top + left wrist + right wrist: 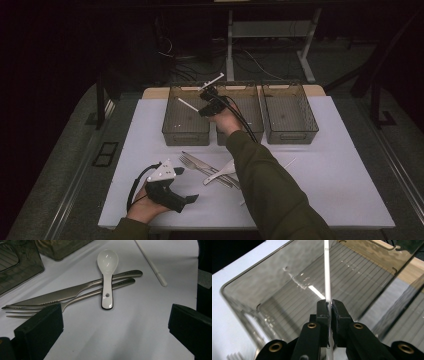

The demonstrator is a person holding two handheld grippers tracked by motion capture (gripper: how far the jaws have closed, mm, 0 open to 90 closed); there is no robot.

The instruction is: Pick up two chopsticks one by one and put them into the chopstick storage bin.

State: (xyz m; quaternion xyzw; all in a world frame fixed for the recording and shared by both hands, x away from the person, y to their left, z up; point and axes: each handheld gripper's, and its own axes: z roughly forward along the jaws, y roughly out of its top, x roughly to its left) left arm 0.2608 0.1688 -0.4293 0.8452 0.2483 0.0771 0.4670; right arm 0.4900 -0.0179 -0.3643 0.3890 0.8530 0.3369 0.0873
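Cutlery lies between the two hands, and the coming move turns on how one long white stick sits over a bin. At the left of the high view, the left claw [186,184] rests low on the white desk [345,200] with its jaws released and nothing between them. Its own view looks at a steel table knife [75,291] and a steel fork [82,295] lying side by side, with a white ceramic spoon with a dark-edged handle [107,277] laid across both handles. A second white plastic chopstick [151,263] lies on the desk beyond the spoon, apart from it.

Further right and farther back, the right claw [209,102] is clenched on a thin white plastic chopstick [211,82], pinched part-way along its length. In the right gripper view the stick [327,272] runs straight out from the closed pads over the smoky translucent plastic bin on the left of the row [172,131], so its long axis crosses the bin at a slant rather than lying along it. Middle bin [255,117] and right bin [312,125] stand just beside. I judge the stick must be turned in line with the bin's length before release, and the right hand is the one placed to do it.
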